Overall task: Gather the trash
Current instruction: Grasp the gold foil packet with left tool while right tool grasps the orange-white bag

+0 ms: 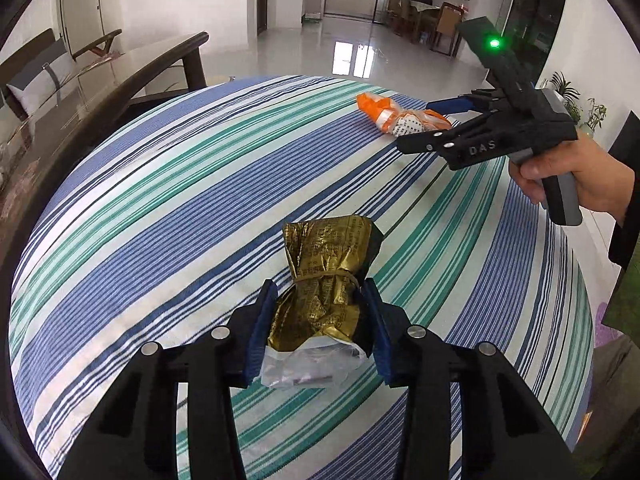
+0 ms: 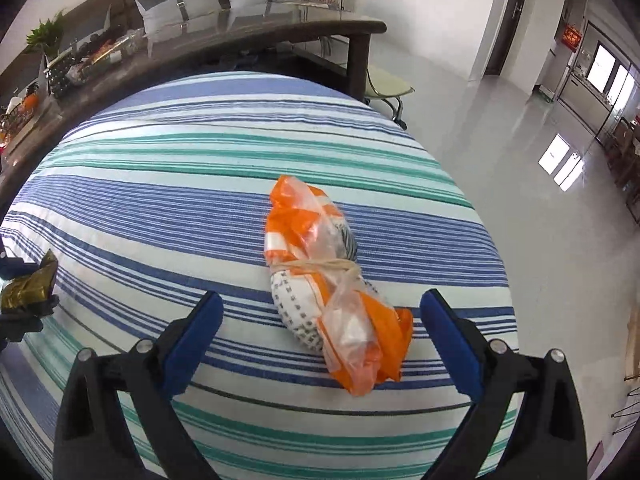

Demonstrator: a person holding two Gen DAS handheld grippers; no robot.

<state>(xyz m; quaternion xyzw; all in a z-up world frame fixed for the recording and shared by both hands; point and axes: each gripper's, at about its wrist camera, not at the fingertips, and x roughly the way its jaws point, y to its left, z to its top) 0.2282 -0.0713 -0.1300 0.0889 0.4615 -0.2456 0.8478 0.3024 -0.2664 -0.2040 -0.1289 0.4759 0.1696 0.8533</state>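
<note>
Trash lay in two tied bundles on the striped desk (image 1: 160, 208). We had our left tongs (image 1: 320, 304) clamped on the gold foil bag (image 1: 324, 276), its blue pads pressing both sides. Well beyond that bag, the orange plastic bag (image 2: 336, 280) sat between the pads of our right tongs (image 2: 320, 316), jaws wide and not touching it. Nothing blocked either bundle; a dark wooden table (image 2: 240, 36) stood behind.

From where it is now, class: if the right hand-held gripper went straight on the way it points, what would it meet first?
Probably the orange bundle, lying between the open right hand-held gripper fingers on the striped cloth, though depth is unclear.
</note>
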